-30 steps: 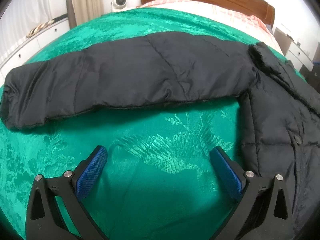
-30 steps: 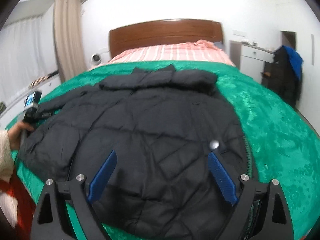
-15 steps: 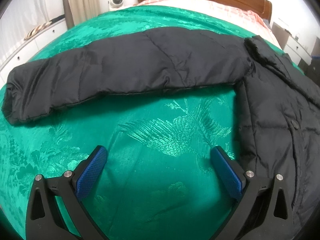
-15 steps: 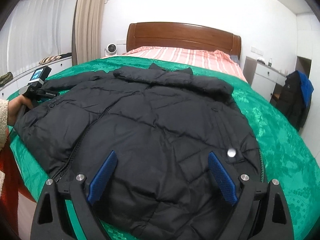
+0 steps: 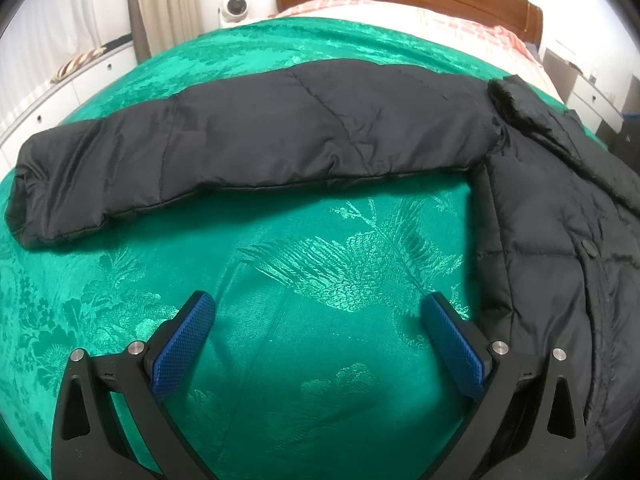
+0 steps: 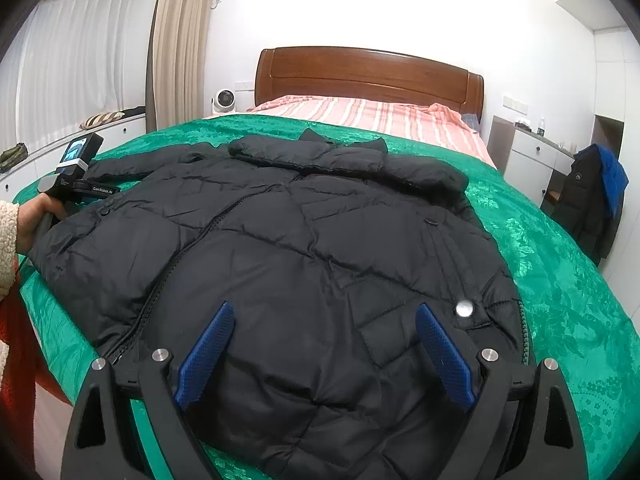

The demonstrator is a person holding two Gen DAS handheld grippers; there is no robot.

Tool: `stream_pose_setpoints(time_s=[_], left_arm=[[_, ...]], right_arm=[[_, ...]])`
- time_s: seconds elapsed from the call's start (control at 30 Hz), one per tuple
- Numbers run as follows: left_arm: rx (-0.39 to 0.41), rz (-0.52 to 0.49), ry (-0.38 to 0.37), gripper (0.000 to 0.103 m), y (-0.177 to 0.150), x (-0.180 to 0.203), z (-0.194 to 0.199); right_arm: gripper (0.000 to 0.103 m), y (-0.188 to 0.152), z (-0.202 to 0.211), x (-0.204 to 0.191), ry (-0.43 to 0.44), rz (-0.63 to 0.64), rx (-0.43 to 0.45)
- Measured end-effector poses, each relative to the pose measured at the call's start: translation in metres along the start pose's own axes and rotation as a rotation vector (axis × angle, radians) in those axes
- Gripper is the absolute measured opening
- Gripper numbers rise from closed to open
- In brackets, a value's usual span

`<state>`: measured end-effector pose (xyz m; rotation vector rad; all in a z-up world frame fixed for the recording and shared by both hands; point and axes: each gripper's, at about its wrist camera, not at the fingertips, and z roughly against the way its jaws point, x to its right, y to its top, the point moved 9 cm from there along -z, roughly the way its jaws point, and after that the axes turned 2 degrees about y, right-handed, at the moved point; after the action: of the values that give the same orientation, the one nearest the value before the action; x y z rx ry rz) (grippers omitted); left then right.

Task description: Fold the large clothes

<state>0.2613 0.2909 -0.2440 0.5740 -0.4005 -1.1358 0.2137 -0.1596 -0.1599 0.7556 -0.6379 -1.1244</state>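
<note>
A black puffer jacket [image 6: 320, 248] lies face up and spread flat on a green bedspread [image 6: 560, 280]. In the left wrist view its sleeve [image 5: 260, 144] stretches out to the left, and the jacket body [image 5: 560, 240] lies at the right. My left gripper [image 5: 320, 320] is open and empty above bare bedspread, below the sleeve. My right gripper [image 6: 324, 332] is open and empty above the jacket's lower front, near a silver snap [image 6: 464, 309]. The left gripper's body [image 6: 76, 184] shows at the jacket's left edge in the right wrist view.
A wooden headboard [image 6: 368, 76] and striped pink sheet [image 6: 360, 114] lie beyond the jacket. White drawers [image 6: 532, 156] and a dark coat on a chair [image 6: 592, 200] stand at the right. A small fan [image 6: 222, 100] and curtains [image 6: 180, 40] are at the left.
The left gripper has drawn back a little from the sleeve. The right gripper's view has swung and tilted up, so the whole jacket and the headboard show more centred.
</note>
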Motion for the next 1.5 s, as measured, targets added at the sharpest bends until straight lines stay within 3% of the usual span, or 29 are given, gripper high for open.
stream_pose_setpoints(time_s=[0.53,0.73,0.83,0.93,1.0,1.13,1.17,1.2,1.23,1.27,1.37,1.5], left_arm=[[-0.033,0.028,-0.003,0.103,-0.005,-0.003,0.009],[-0.029,0.094,-0.115,0.103,-0.017,-0.016,0.042],[0.022,0.265,-0.164,0.103,-0.002,-0.057,0.057],[0.063,0.55,-0.204,0.103,0.014,-0.119,0.054],[0.041,0.712,-0.194,0.102,0.015,-0.157,0.036],[0.084,0.859,-0.206,0.101,0.033,-0.198,0.016],[0.1,0.863,-0.19,0.092,0.04,-0.203,0.015],[0.113,0.851,-0.181,0.053,0.047,-0.205,0.014],[0.1,0.834,-0.153,0.029,0.051,-0.207,0.011],[0.08,0.817,-0.135,0.011,0.055,-0.209,0.007],[0.121,0.742,-0.114,0.008,0.086,-0.206,0.024],[0.259,0.506,-0.126,0.007,0.174,-0.154,0.087]], right_arm=[[0.092,0.002,0.004,-0.001,0.014,-0.005,0.013],[0.092,-0.003,0.0,-0.001,0.012,-0.021,-0.008],[0.092,-0.002,0.0,-0.002,0.006,-0.019,-0.009],[0.092,-0.002,-0.001,-0.003,0.001,-0.025,-0.014],[0.092,-0.003,-0.002,-0.003,0.0,-0.03,-0.02],[0.092,-0.004,0.0,-0.004,-0.011,-0.032,-0.033],[0.092,-0.004,0.0,-0.005,-0.015,-0.031,-0.036],[0.092,-0.004,0.0,-0.005,-0.016,-0.032,-0.038],[0.092,-0.004,-0.001,-0.005,-0.016,-0.037,-0.041],[0.092,-0.004,-0.001,-0.006,-0.014,-0.042,-0.043],[0.092,-0.001,-0.003,-0.007,-0.005,-0.056,-0.039],[0.092,0.0,-0.004,-0.006,0.023,-0.068,-0.029]])
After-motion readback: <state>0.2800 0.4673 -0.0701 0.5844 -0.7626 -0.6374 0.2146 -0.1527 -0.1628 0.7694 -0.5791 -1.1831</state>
